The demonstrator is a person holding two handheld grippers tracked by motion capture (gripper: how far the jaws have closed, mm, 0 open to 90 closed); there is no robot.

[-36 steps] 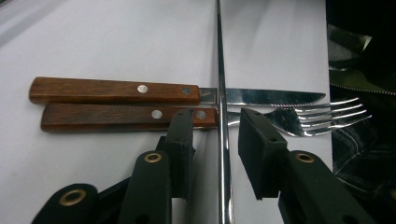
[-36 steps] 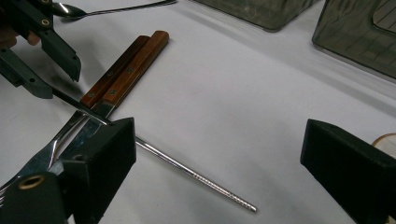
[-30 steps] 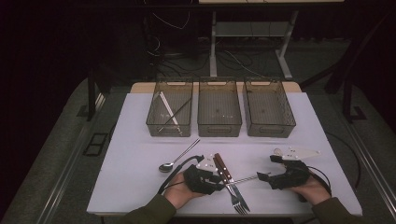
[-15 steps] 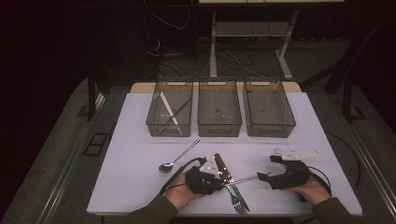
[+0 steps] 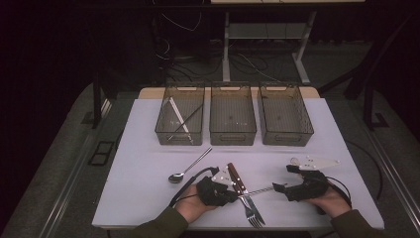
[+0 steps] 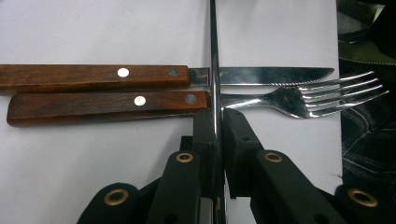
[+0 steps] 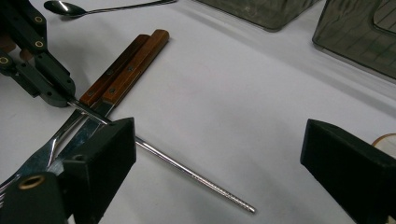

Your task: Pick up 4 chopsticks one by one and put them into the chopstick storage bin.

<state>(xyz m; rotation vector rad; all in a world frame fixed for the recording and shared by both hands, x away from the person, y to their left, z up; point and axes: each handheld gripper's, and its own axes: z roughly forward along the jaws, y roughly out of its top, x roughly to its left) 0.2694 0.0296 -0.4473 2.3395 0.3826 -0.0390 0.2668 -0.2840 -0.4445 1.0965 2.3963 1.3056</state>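
the left gripper [image 6: 215,126] has just been closing its jaws and now pinches a thin metal chopstick [image 6: 213,60], which runs straight out from between them and across the knife [image 6: 93,77] and fork [image 6: 107,105] lying side by side just beyond the jaw tips on the white bench [image 6: 93,32]. the right gripper [image 7: 219,158] holds its jaws wide apart with nothing in them, the chopstick's far end [image 7: 196,179] lying on the bench between them
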